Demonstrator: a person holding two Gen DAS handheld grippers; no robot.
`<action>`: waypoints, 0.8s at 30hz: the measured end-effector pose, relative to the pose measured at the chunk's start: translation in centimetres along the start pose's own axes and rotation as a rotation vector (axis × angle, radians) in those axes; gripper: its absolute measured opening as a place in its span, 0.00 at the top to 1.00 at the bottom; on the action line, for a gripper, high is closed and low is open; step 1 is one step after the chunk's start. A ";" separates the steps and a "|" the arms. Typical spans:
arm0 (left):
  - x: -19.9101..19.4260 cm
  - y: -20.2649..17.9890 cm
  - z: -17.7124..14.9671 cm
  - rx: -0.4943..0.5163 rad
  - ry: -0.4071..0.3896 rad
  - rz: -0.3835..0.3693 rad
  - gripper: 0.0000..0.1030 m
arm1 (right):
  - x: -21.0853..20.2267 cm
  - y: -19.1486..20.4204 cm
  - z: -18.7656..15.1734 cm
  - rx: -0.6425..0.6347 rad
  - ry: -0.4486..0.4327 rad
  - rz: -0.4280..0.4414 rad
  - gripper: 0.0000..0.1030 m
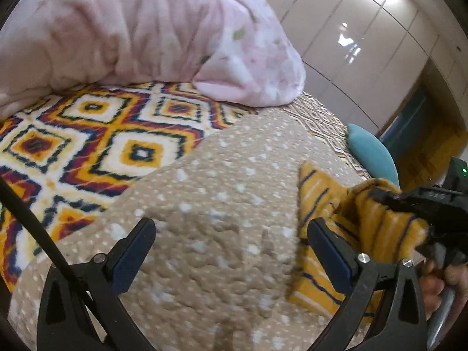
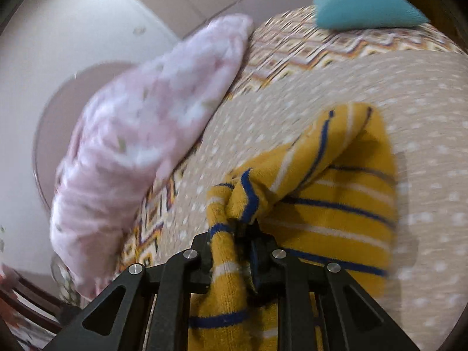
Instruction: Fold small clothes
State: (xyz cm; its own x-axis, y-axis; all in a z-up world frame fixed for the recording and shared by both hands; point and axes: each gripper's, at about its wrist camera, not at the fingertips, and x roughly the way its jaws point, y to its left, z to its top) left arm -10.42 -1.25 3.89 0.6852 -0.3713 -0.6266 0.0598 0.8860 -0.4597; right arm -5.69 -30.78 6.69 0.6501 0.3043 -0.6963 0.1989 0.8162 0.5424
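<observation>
A small mustard-yellow garment [image 2: 327,193] with blue and white stripes lies bunched on a beige dotted cover [image 2: 424,111]. My right gripper [image 2: 234,231] is shut on a fold of it, and the cloth hangs between the fingers. In the left wrist view the garment [image 1: 324,193] is at the right, with the right gripper [image 1: 377,196] clamped on its upper edge. My left gripper [image 1: 231,231] is open and empty over the beige cover [image 1: 204,204], its right finger beside the garment's edge.
A pink floral duvet [image 1: 146,29] is heaped at the back of the bed. A patterned yellow, red and white blanket [image 1: 87,140] lies under the cover. A teal cushion [image 1: 371,152] sits at the bed's far edge. Glossy wardrobe doors [image 1: 365,44] stand behind.
</observation>
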 end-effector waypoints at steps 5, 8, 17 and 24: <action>-0.1 1.0 0.1 -0.036 0.007 -0.014 0.00 | 4.4 2.2 -2.3 -0.148 0.087 -0.084 0.82; 0.0 0.9 0.0 -0.039 0.011 -0.019 0.00 | 5.4 2.7 -2.9 -0.256 0.130 -0.098 0.71; 0.2 -1.2 -0.6 -0.047 0.049 -0.192 0.00 | -0.7 1.7 0.0 -0.237 0.069 0.053 0.52; 0.7 -3.4 -0.9 -0.043 0.083 -0.333 0.00 | -3.3 -0.9 0.6 -0.158 0.074 0.157 0.47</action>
State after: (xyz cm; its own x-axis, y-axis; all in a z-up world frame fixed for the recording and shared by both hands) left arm -10.82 -4.73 4.44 0.5714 -0.6612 -0.4862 0.2385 0.7006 -0.6725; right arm -7.55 -32.83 8.77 0.6072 0.4638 -0.6451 -0.0212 0.8211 0.5704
